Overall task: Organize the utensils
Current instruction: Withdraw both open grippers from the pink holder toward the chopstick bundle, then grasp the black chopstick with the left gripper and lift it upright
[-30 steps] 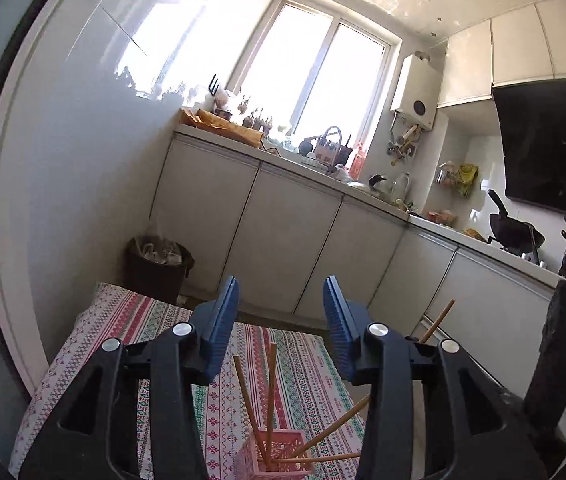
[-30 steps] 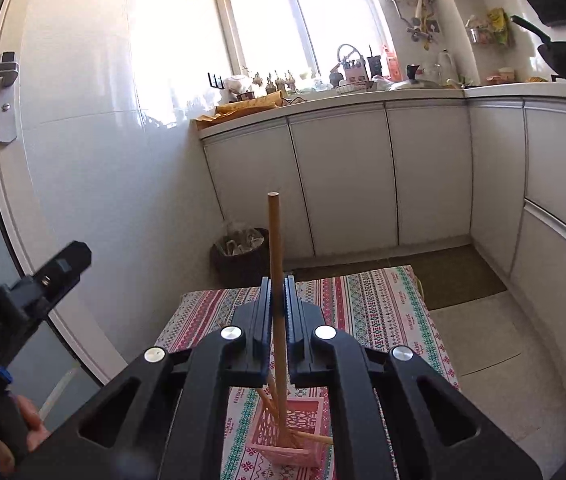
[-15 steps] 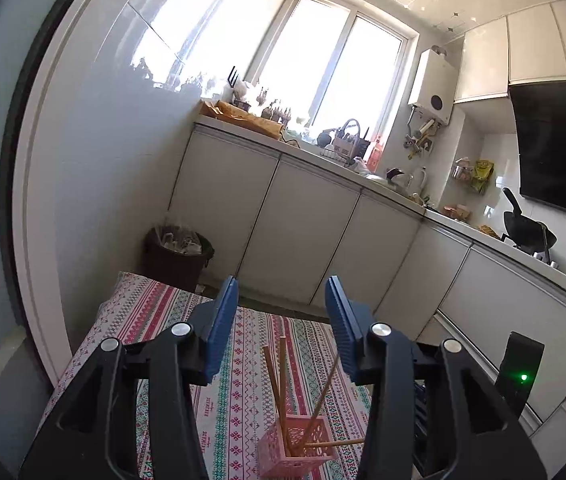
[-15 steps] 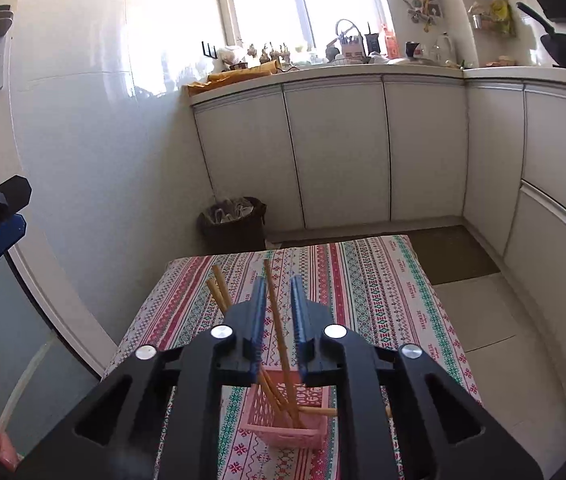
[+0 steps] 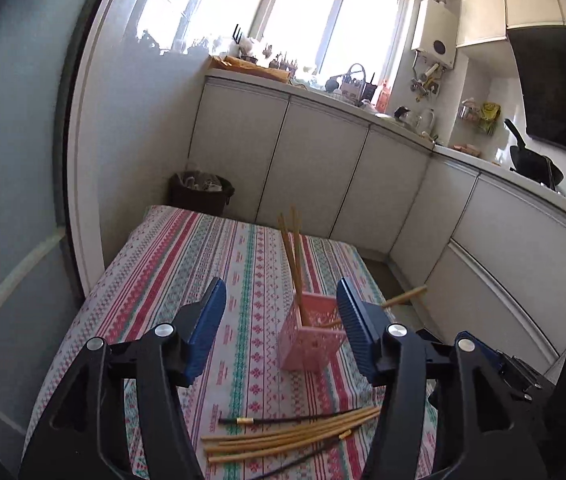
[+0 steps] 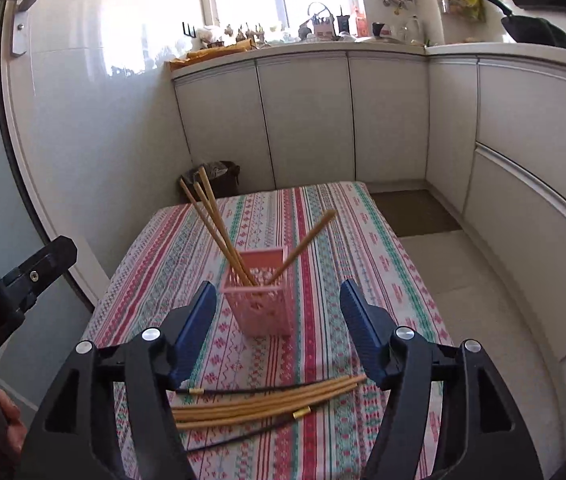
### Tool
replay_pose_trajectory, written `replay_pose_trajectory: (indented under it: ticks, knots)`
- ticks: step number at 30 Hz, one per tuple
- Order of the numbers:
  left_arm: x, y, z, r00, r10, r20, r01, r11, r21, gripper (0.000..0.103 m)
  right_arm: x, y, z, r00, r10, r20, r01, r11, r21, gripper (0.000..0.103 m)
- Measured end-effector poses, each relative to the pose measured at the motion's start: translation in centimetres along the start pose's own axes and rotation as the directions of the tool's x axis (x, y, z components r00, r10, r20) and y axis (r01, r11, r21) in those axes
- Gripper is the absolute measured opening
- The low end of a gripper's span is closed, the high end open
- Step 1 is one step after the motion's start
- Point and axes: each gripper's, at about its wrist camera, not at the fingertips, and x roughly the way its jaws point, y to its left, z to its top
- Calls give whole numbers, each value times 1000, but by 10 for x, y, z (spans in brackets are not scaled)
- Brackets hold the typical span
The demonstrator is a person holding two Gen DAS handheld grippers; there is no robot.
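Left wrist view: left tongs, jaws just widening and empty, hovering over loose chopsticks lying crosswise below; right wrist view: right tongs likewise opening (nothing held), pink basket standing ahead on tabletop.

Pink perforated plastic basket; matt wooden chopsticks; woven patterned tablecloth; glossy white cabinets.
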Motion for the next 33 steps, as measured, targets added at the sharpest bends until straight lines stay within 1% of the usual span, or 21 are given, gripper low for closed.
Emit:
replay_pose_trajectory:
  ticks: [2, 3, 7, 8, 10, 11, 12, 14, 17, 21, 23, 24, 25, 26, 27, 28, 29, 30, 31, 32, 33]
  knots:
    - [-9, 0, -17, 1000, 5, -23, -5, 1000, 3, 58, -9, -5, -17, 1000, -13, -20, 13, 1000, 19, 70]
    - [-13, 1, -25, 999, 6, -36, -6, 1000, 5, 61, -12, -8, -26, 999, -21, -33, 22, 999, 26, 74]
    - [-24, 0, -53, 997, 13, -82, -11, 1000, 26, 68, -22, -13, -55, 996, -30, -89, 34, 999, 42, 78]
    - [-27, -1, -58, 996, 15, -91, -12, 999, 33, 70, -24, -14, -62, 994, -32, -102, 37, 998, 44, 80]
    - [-32, -3, -66, 995, 15, -95, -12, 999, 37, 82, -27, -16, -74, 992, -37, -121, 43, 998, 46, 86]
    - [-35, -4, -69, 995, 18, -94, -14, 999, 40, 86, -30, -18, -81, 991, -37, -128, 44, 998, 48, 89]
    - [-38, -6, -73, 996, 22, -91, -18, 999, 46, 96, -32, -20, -85, 990, -38, -134, 45, 998, 50, 92]
    - [-41, -7, -80, 995, 36, -93, -30, 997, 64, 96, -35, -22, -93, 987, -38, -154, 47, 997, 55, 95]
    - [-38, -7, -89, 990, 46, -136, -35, 996, 80, 96, -39, -28, -103, 982, -38, -184, 51, 996, 68, 96]
    - [-33, -10, -96, 982, 37, -185, -16, 993, 115, 96, -50, -38, -111, 980, -36, -196, 53, 995, 80, 96]
    - [-25, -15, -97, 973, 28, -230, 13, 984, 176, 96, -55, -40, -116, 978, -26, -209, 43, 996, 75, 96]
    - [-20, -21, -100, 964, 28, -265, 35, 973, 229, 96, -58, -42, -119, 977, -23, -213, 39, 997, 70, 96]
    - [-11, -28, -103, 950, 30, -312, 70, 950, 305, 96, -61, -44, -123, 976, -25, -218, 40, 997, 64, 96]
    - [-4, -34, -107, 938, 22, -346, 116, 920, 373, 96, -63, -46, -127, 974, -23, -224, 38, 998, 59, 96]
    - [3, -40, -113, 925, 11, -379, 169, 883, 439, 96, -65, -49, -131, 973, -21, -230, 35, 998, 55, 96]
    - [9, -46, -119, 911, 18, -413, 212, 837, 504, 96, -65, -51, -136, 971, -22, -236, 36, 998, 54, 96]
    - [18, -53, -126, 890, 39, -454, 259, 776, 575, 96, -65, -53, -140, 969, -21, -245, 37, 998, 58, 96]
    - [24, -57, -132, 873, 48, -485, 301, 730, 613, 95, -63, -55, -144, 966, -17, -259, 35, 997, 66, 96]
    - [31, -62, -137, 850, 48, -524, 355, 683, 638, 94, -61, -57, -146, 962, -13, -272, 34, 997, 73, 96]
    - [39, -65, -141, 828, 49, -559, 398, 650, 647, 93, -59, -58, -147, 960, -10, -280, 33, 996, 78, 96]
    - [47, -69, -145, 799, 53, -599, 445, 618, 648, 89, -58, -58, -146, 960, -6, -280, 30, 996, 82, 96]
